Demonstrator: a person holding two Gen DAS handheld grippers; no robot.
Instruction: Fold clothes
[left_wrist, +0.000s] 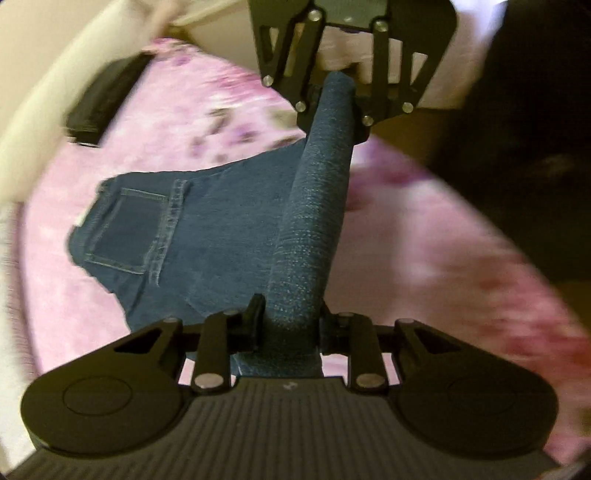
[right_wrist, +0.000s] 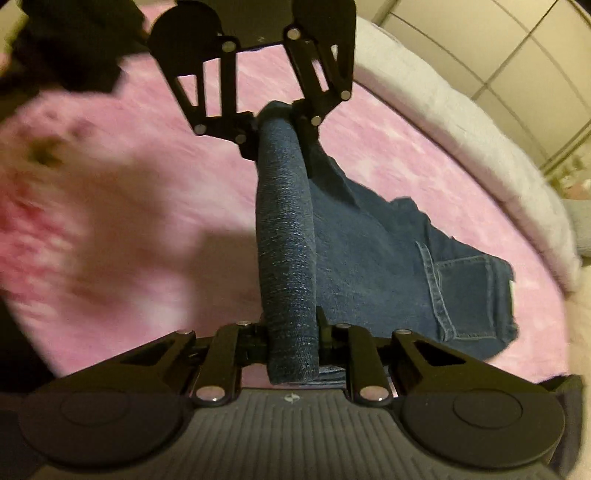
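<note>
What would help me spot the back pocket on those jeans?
Start at the pink bedspread. On it lie blue jeans, one rolled edge lifted between the left gripper and right gripper. The pocket is the pale-stitched patch on the part lying flat.

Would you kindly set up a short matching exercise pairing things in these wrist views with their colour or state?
Things:
1. jeans
2. bed cover
3. left gripper
4. back pocket

States:
A. pink, spread flat
B. shut on a fold of denim
C. stitched on, facing up
D. blue, partly lifted

Pairs: 1-D, 2-A, 3-B, 4-C
</note>
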